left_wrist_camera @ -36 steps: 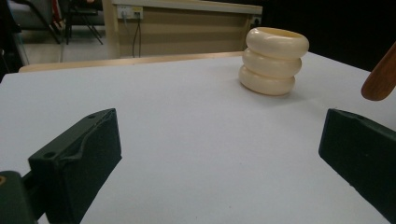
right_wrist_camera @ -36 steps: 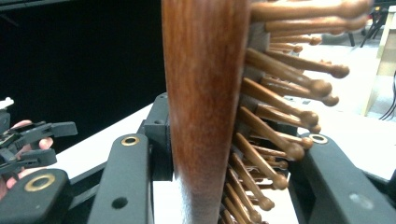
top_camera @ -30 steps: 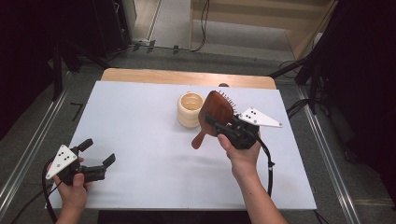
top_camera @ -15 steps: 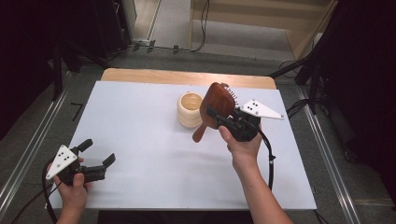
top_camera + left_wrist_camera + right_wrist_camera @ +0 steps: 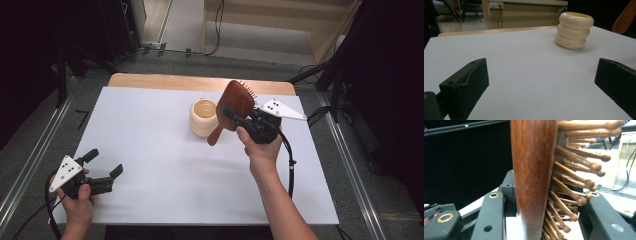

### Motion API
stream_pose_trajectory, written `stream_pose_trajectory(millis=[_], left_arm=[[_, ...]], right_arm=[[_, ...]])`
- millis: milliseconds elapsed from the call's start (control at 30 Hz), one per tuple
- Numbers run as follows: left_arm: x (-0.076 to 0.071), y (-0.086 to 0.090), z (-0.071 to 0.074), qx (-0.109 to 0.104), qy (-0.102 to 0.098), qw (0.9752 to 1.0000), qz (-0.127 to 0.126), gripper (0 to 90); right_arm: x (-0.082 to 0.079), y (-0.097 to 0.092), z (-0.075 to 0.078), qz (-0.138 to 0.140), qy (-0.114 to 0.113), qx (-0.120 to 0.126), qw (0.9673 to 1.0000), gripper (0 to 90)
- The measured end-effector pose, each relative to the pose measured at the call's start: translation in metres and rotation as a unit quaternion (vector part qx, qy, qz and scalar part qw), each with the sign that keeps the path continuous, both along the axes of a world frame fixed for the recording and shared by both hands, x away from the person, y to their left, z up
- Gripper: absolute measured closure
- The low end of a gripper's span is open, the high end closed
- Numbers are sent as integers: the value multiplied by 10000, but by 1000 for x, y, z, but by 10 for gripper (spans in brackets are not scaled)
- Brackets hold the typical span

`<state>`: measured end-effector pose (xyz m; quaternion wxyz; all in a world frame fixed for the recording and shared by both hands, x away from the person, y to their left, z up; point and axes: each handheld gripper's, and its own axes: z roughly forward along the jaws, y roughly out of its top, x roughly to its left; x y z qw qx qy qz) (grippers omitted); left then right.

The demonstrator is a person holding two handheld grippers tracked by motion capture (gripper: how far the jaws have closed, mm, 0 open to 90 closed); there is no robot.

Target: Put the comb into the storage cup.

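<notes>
A brown wooden hairbrush (image 5: 235, 105) with wooden pins hangs in the air, handle slanting down to the left, just right of a cream ribbed cup (image 5: 204, 117) that stands upright on the white table (image 5: 150, 140). My right gripper (image 5: 239, 116) is shut on the brush's head; in the right gripper view its jaws clamp the hairbrush (image 5: 534, 177) from both sides, pins pointing right. My left gripper (image 5: 104, 164) rests open near the table's front left corner, nothing between its jaws. The left gripper view looks across the bare table to the cup (image 5: 573, 30).
A wooden strip (image 5: 200, 82) runs along the table's far edge. Metal rails (image 5: 30, 165) flank the table on both sides. Cables lie on the floor behind. A cable (image 5: 290, 165) trails from the right gripper.
The right hand has lifted the brush a little and carried it up and away from the person, its handle end now beside the cup. The left gripper has stayed put.
</notes>
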<state>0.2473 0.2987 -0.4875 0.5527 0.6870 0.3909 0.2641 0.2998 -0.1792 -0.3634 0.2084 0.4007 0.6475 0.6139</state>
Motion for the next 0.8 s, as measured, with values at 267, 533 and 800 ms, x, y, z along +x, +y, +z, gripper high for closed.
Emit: stream_pose_trajectory(millis=[267, 533, 800], left_arm=[[0, 0, 0, -1, -6, 10000, -5, 0], [0, -1, -1, 90, -13, 10000, -34, 0], [0, -2, -1, 114, -16, 9999, -38, 0]], right_arm=[[5, -1, 6, -23, -53, -40, 10000, 541], [11, -3, 8, -47, -56, -14, 10000, 542], [19, -5, 13, -41, -20, 61, 10000, 542]])
